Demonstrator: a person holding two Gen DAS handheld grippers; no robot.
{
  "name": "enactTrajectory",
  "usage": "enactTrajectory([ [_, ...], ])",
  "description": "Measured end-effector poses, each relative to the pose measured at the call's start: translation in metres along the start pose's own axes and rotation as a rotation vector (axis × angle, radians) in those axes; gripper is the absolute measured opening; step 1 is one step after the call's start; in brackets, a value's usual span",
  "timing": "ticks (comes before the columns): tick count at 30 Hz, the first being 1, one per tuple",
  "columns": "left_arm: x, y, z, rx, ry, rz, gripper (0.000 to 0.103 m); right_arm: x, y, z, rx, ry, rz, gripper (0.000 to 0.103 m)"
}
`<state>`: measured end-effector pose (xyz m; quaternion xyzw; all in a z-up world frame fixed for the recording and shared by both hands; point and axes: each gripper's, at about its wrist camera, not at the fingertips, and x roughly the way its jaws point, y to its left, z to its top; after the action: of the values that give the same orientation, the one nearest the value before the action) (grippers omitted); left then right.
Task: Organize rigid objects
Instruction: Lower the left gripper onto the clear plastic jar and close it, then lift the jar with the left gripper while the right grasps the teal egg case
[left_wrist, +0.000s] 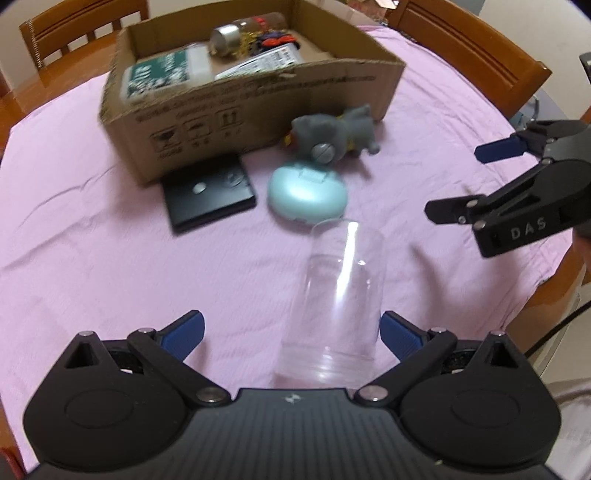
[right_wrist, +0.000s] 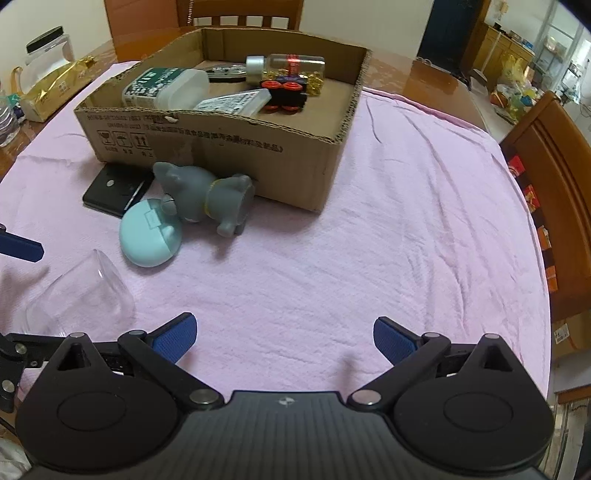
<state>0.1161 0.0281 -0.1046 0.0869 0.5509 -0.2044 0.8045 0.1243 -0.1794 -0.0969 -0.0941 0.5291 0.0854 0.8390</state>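
Note:
A clear plastic cup (left_wrist: 340, 302) lies on its side on the pink cloth, between the open fingers of my left gripper (left_wrist: 291, 334), nearer the right pad. It also shows in the right wrist view (right_wrist: 79, 299). Beyond it lie a mint round case (left_wrist: 306, 194), a grey toy animal (left_wrist: 332, 134) and a black flat box (left_wrist: 208, 192). A cardboard box (left_wrist: 258, 107) behind them holds a bottle, containers and a toy car. My right gripper (right_wrist: 284, 338) is open and empty over bare cloth; it shows in the left wrist view (left_wrist: 458, 181).
Wooden chairs (left_wrist: 480, 48) stand around the table. A gold packet (right_wrist: 51, 88) and a jar (right_wrist: 48, 46) sit at the far left off the cloth. The cloth (right_wrist: 406, 221) to the right of the cardboard box is bare.

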Motion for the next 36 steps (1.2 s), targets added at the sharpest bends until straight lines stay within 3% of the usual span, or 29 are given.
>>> enactTrajectory([
  [15, -0.003, 0.045, -0.02, -0.123, 0.005, 0.174, 0.1, 0.008, 0.018, 0.007, -0.077, 0.02, 0.045, 0.103],
  [22, -0.004, 0.033, -0.013, -0.218, -0.012, 0.015, 0.1, 0.013, 0.022, 0.004, -0.097, 0.038, 0.061, 0.103],
  [29, 0.011, 0.034, 0.011, -0.331, -0.092, 0.163, 0.1, 0.014, 0.021, 0.002, -0.107, 0.046, 0.067, 0.103],
  [36, 0.013, 0.037, 0.026, -0.383, -0.15, 0.191, 0.1, 0.015, 0.019, -0.002, -0.114, 0.057, 0.087, 0.103],
])
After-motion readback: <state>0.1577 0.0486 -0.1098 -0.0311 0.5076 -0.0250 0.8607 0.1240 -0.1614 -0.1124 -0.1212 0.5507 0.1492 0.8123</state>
